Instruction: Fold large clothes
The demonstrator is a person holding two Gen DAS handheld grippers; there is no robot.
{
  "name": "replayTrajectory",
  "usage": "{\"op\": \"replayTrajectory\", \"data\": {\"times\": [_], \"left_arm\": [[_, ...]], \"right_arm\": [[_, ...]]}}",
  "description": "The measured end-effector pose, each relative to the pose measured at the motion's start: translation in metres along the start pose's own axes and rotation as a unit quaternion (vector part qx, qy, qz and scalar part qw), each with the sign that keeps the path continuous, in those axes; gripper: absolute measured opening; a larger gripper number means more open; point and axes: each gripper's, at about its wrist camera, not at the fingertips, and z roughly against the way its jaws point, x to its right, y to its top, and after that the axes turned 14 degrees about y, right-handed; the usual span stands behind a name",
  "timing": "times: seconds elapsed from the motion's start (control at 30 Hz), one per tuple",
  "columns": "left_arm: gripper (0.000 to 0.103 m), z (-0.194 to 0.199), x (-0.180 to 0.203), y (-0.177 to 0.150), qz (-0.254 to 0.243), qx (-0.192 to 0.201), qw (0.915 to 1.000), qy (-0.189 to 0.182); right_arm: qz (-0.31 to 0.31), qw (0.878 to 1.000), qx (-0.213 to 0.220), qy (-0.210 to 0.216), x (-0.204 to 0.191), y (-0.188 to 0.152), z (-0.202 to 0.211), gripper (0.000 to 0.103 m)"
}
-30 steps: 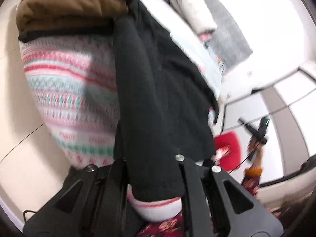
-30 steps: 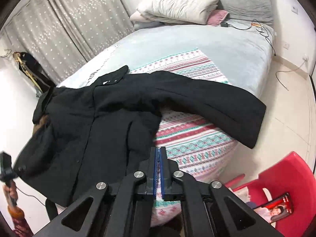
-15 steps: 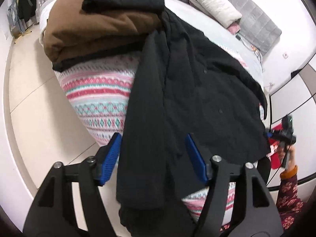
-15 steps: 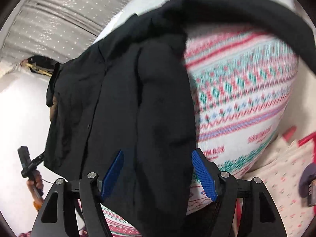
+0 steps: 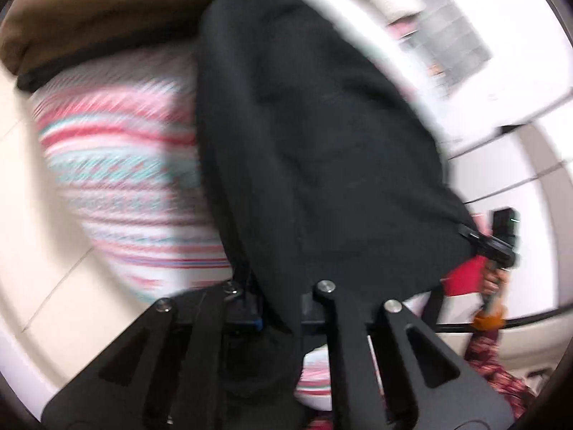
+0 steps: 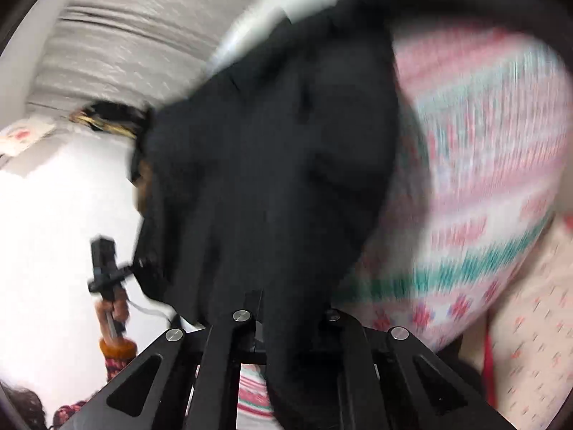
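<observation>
Right now both grippers are clamped on the hem of the black coat (image 5: pixel 322 136), which lies over the near corner of the bed and hangs down across the striped blanket (image 5: pixel 118 150). The left gripper (image 5: pixel 279 308) pinches one lower corner, the right gripper (image 6: pixel 286 319) the other, each with dark cloth bunched between closed fingers.

My worry is the grip itself: the cloth looks thick and heavy, and only an edge seems caught, so a quick lift could pull it free, or catch just one layer and leave the fold lopsided. A pull could also drag the blanket, or nudge the brown coat (image 5: pixel 107 3) stacked beside it.

Half a second ago both pairs of fingers stood wide open around the hem; they have just been closing, and now they bite into it, both views smeared by motion.
</observation>
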Motion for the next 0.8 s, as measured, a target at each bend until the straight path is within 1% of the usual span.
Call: {"op": "replayTrajectory", "data": {"times": [0.03,0.1,0.13,0.17,0.2,0.23,0.27,0.3,0.33,0.37,0.43,0.47,0.5,0.53,0.57,0.6,0.63,0.67,0.7,0.73,0.77,0.8], "left_arm": [[0.011,0.024,0.013,-0.002,-0.010,0.025,0.9993,-0.026],[0.011,0.056,0.031,-0.008,-0.027,0.054,0.9965,-0.058],[0.011,0.069,0.037,-0.013,-0.034,0.062,0.9951,-0.070],[0.011,0.080,0.043,-0.020,-0.043,0.064,0.9939,-0.078],[0.011,0.086,0.047,-0.028,-0.053,0.061,0.9937,-0.077],[0.011,0.087,0.049,-0.036,-0.060,0.052,0.9945,-0.068],[0.011,0.082,0.048,-0.044,-0.064,0.040,0.9959,-0.050],[0.011,0.072,0.045,-0.053,-0.065,0.020,0.9974,-0.022],[0.011,0.060,0.040,-0.059,-0.063,0.003,0.9980,0.001],[0.012,0.038,0.030,-0.069,-0.061,-0.028,0.9968,0.045],[0.016,0.006,0.017,-0.079,-0.061,-0.064,0.9898,0.111],[0.019,-0.010,0.009,-0.083,-0.064,-0.084,0.9824,0.154],[0.026,-0.021,0.003,-0.087,-0.068,-0.094,0.9742,0.194],[0.031,-0.024,0.002,-0.089,-0.069,-0.092,0.9711,0.209],[0.034,-0.021,0.001,-0.087,-0.068,-0.084,0.9708,0.214],[0.039,-0.012,0.004,-0.084,-0.069,-0.068,0.9721,0.214],[0.045,-0.003,0.008,-0.080,-0.072,-0.053,0.9728,0.214],[0.062,0.012,0.016,-0.073,-0.082,-0.022,0.9723,0.218],[0.077,0.021,0.022,-0.071,-0.088,0.002,0.9707,0.223],[0.080,0.028,0.030,-0.065,-0.096,0.028,0.9682,0.229],[0.081,0.036,0.038,-0.060,-0.106,0.053,0.9648,0.235],[0.081,0.042,0.051,-0.048,-0.120,0.073,0.9610,0.238]], "right_arm": [[0.022,0.999,0.023,0.001,-0.016,0.010,0.016,0.008],[0.067,0.996,0.065,-0.013,-0.048,0.024,0.052,0.008],[0.088,0.992,0.084,-0.022,-0.065,0.029,0.073,0.008],[0.098,0.991,0.092,-0.027,-0.072,0.035,0.087,0.008],[0.107,0.989,0.099,-0.039,-0.079,0.035,0.101,0.008],[0.116,0.987,0.100,-0.057,-0.084,0.033,0.111,0.008],[0.120,0.985,0.097,-0.071,-0.084,0.029,0.119,0.008],[0.118,0.986,0.089,-0.081,-0.085,0.026,0.116,0.009],[0.113,0.986,0.070,-0.100,-0.078,0.018,0.113,0.009],[0.109,0.986,0.053,-0.116,-0.070,0.013,0.106,0.010],[0.090,0.985,0.008,-0.150,-0.044,0.002,0.088,0.013],[0.072,0.984,-0.017,-0.164,-0.029,-0.003,0.075,0.017],[0.058,0.981,-0.039,-0.183,-0.018,-0.006,0.062,0.019],[0.052,0.976,-0.053,-0.206,-0.011,-0.008,0.054,0.019],[0.053,0.971,-0.057,-0.225,-0.007,-0.013,0.049,0.021],[0.055,0.968,-0.058,-0.240,-0.005,-0.015,0.048,0.023],[0.054,0.967,-0.055,-0.241,-0.004,-0.013,0.052,0.027],[0.053,0.969,-0.047,-0.237,-0.006,-0.008,0.057,0.037],[0.052,0.970,-0.037,-0.234,-0.008,-0.004,0.064,0.044],[0.052,0.971,-0.023,-0.233,-0.011,0.004,0.068,0.060],[0.056,0.971,-0.001,-0.233,-0.016,0.011,0.072,0.069],[0.060,0.971,0.016,-0.232,-0.015,0.017,0.075,0.070]]}}
